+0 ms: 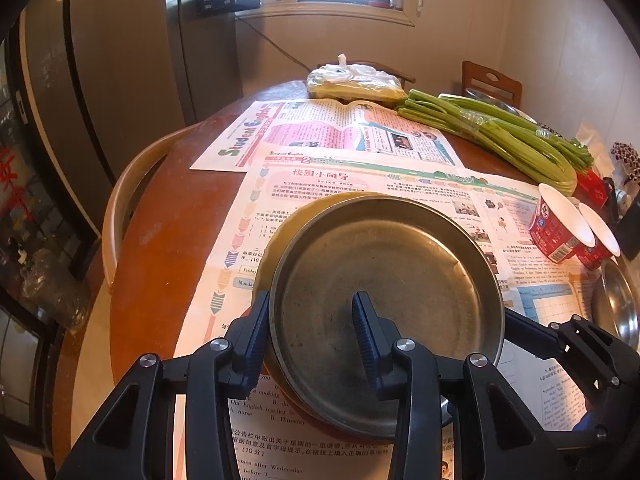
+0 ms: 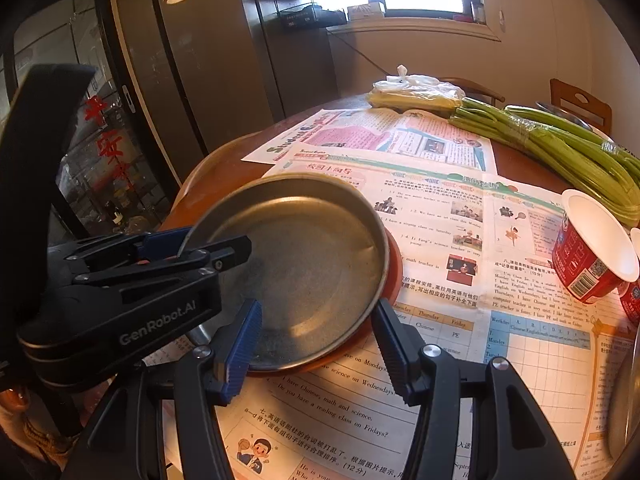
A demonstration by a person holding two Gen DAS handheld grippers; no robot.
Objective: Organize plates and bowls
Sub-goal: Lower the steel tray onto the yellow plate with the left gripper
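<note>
A round steel plate [image 1: 384,280] [image 2: 304,256] lies on top of an orange-brown plate [image 2: 396,276] on the newspaper. My left gripper [image 1: 312,300] straddles the steel plate's near-left rim. Its outer pad is against the rim and its inner pad stands over the plate's floor with a gap, so it is open. My right gripper [image 2: 318,306] straddles the near-right rim the same way, one finger inside and one just outside. It is open too. The left gripper [image 2: 200,248] also shows in the right wrist view, at the plate's left edge.
Two red paper bowls [image 1: 556,232] lie tipped at the right, with a steel bowl [image 1: 616,304] in front of them. Celery stalks [image 1: 500,132] and a bagged vegetable [image 1: 352,80] lie at the back. Newspapers [image 2: 440,200] cover the round wooden table [image 1: 168,220]. Chairs stand around it.
</note>
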